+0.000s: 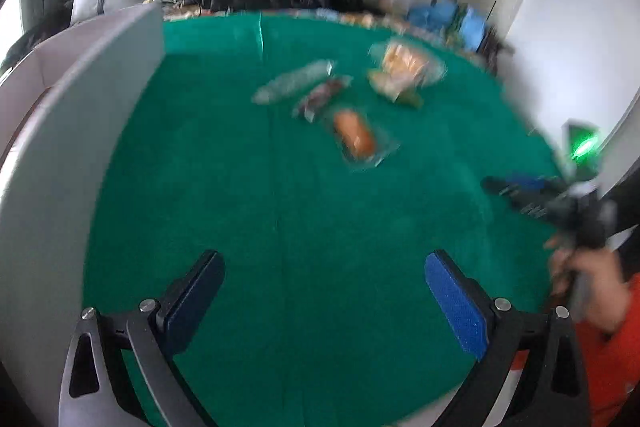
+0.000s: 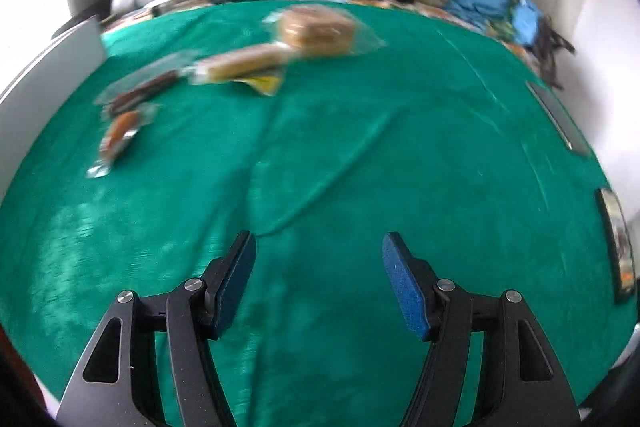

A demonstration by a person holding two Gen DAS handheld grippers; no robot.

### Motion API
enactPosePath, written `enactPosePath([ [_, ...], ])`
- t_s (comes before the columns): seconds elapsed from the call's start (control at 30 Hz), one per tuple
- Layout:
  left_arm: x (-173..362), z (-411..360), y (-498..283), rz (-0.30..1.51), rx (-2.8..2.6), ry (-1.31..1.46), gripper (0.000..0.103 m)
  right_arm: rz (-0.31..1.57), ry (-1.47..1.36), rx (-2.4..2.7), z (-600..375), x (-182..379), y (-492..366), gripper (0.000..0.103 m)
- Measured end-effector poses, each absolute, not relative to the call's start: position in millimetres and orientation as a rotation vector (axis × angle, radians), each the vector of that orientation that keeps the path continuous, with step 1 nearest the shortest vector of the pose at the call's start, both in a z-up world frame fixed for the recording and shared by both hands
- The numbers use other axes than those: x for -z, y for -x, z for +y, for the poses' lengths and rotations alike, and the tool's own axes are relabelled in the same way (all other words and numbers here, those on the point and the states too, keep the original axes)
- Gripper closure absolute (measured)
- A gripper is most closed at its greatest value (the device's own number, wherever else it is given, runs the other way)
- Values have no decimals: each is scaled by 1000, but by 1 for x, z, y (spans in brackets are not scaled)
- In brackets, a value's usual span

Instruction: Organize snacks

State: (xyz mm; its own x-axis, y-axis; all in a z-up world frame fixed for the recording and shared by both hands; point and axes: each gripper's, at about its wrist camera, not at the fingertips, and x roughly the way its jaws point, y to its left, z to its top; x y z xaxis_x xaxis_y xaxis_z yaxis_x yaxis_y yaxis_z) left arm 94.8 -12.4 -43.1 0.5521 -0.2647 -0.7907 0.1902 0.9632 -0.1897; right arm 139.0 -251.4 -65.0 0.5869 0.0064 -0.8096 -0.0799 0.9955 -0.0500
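Overhead, both wrist views are looking down on a green cloth [image 1: 280, 187] spread over a wide surface, and both are blurring slightly.

Seen from the left wrist, the left gripper [image 1: 324, 275] is sitting at the bottom of the frame with its jaws spread wide, holding nothing. Four wrapped snacks are lying in a loose cluster right of centre in the upper half: a clear packet [image 1: 294, 82], a dark bar [image 1: 322, 95] just beside it, an orange-brown bun in clear wrap [image 1: 356, 137] below them, and a larger pale pastry pack [image 1: 404, 69] to the upper right. A grey box wall [image 1: 80, 115] is filling the left side. At the right edge a hand [image 1: 588, 283] is gripping the other tool's handle.

Seen from the right wrist, the right gripper [image 2: 319, 279] is at bottom centre — jaws wide apart, empty. The same snacks are lying in the upper left, well apart from it: a round bread pack [image 2: 318, 31], a long pale pack [image 2: 244, 65], the dark bar [image 2: 140, 93] and the bun [image 2: 120, 131].
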Motion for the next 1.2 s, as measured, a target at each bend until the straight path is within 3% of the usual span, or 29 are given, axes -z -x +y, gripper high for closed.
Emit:
enactPosePath([
  [0.07,61,-17,-113,975,232,61,4,926,44,-56,-260,67,-146,25],
  [0.27,85,-15,-143,951,101,-1,3,927,30,-46,-262,64,-149,19],
  [0.5,88,-7,-183,950,63,-20,0,924,30,-44,-267,73,-151,19],
  [1.2,87,-3,-184,946,63,-13,0,925,32,-41,-267,74,-151,19],
])
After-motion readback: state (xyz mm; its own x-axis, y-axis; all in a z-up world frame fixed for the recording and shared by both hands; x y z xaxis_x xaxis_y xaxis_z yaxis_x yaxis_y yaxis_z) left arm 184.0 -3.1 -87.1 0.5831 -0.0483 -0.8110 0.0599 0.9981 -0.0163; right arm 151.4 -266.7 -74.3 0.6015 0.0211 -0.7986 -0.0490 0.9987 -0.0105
